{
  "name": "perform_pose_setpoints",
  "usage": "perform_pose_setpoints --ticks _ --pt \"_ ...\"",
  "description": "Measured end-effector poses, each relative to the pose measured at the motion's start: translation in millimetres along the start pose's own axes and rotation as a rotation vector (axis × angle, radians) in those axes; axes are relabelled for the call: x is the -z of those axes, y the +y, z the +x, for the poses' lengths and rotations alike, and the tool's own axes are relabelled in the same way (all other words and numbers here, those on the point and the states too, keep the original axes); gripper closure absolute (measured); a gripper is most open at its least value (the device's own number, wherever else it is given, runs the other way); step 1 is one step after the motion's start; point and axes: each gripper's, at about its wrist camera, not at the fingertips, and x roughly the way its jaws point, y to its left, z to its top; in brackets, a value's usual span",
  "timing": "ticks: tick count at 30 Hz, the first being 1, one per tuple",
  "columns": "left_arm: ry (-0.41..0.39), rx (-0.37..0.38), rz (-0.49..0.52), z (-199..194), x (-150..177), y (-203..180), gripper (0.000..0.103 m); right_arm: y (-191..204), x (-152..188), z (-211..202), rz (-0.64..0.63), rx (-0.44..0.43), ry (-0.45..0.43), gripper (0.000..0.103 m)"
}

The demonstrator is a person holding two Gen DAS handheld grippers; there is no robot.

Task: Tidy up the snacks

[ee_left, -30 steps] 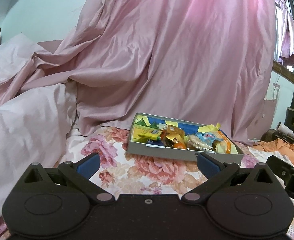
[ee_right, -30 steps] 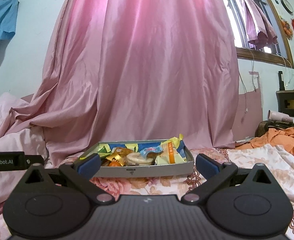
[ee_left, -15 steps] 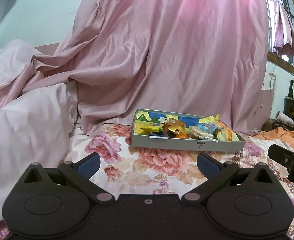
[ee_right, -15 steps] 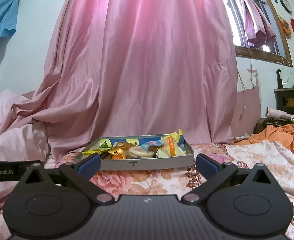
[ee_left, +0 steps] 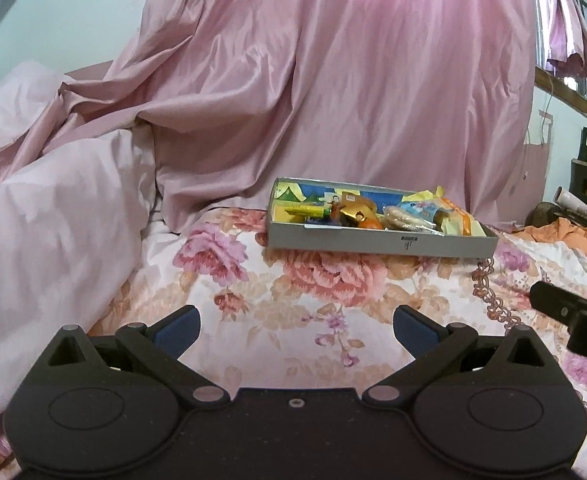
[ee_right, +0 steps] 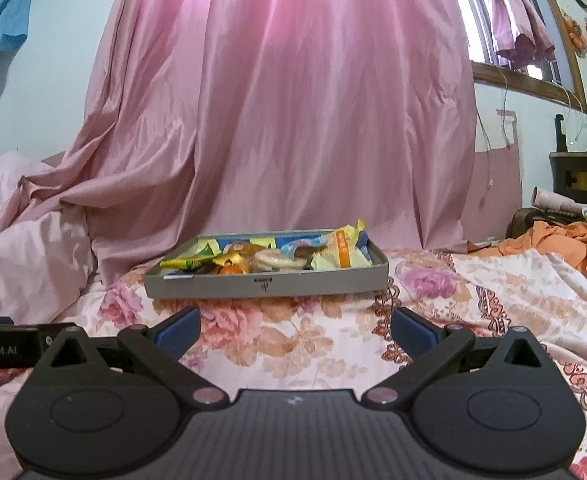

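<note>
Filling the upper middle of both frames, a long pink satin curtain [ee_right: 313, 120] hangs down and spills onto the floral bedspread [ee_left: 293, 300], which gives a soft, uneven base for everything on it. At centre frame sits the shallow grey cardboard tray [ee_right: 267, 282], flat on the spread, its low walls keeping the assorted wrapped snacks [ee_right: 269, 258] heaped together rather than sliding off. All the snacks I can see lie inside it; whether they are sorted I cannot tell. Low in the frames, my left gripper [ee_left: 295, 330] and right gripper [ee_right: 295, 330] hover short of the tray, both with fingers spread wide and holding nothing, aimed toward the tray.
</note>
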Motion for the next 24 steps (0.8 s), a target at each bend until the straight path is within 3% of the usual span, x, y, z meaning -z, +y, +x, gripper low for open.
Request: perform_pose_setpoints --ticks 15,24 --pt "0.06 -0.02 0.003 14.4 14.9 3.9 0.001 2.0 16.5 14.6 0.005 0.001 0.082 0.0" --pt "0.057 -0.026 0.0 16.0 18.5 4.5 0.001 8.8 21.5 19.5 -0.01 -0.03 0.109 0.0"
